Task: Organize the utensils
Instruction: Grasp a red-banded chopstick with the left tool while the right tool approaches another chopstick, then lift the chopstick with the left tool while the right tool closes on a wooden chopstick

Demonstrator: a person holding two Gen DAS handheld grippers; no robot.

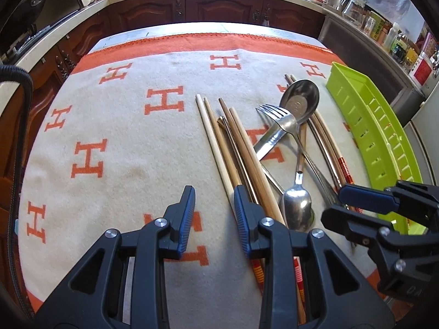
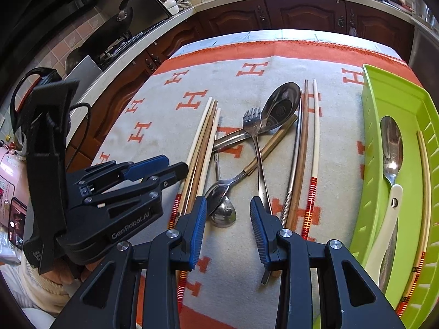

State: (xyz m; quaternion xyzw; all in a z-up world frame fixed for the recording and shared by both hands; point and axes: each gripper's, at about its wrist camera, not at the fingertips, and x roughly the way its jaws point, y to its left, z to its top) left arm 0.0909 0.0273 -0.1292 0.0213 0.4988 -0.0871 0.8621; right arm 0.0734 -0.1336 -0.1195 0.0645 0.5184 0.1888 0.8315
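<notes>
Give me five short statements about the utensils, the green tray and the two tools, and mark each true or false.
1. The green tray already holds a spoon. True.
2. The fork lies inside the tray. False: it lies on the blanket, across the large spoon.
3. The right tool grips a chopstick. False: it is open and holds nothing.
4. The left tool is open. True.
5. All chopsticks are in the tray. False: several chopsticks lie on the blanket.

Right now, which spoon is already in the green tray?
The white-handled spoon: it lies inside the green tray beside a chopstick. The big spoon and small spoons lie on the cloth.
</notes>
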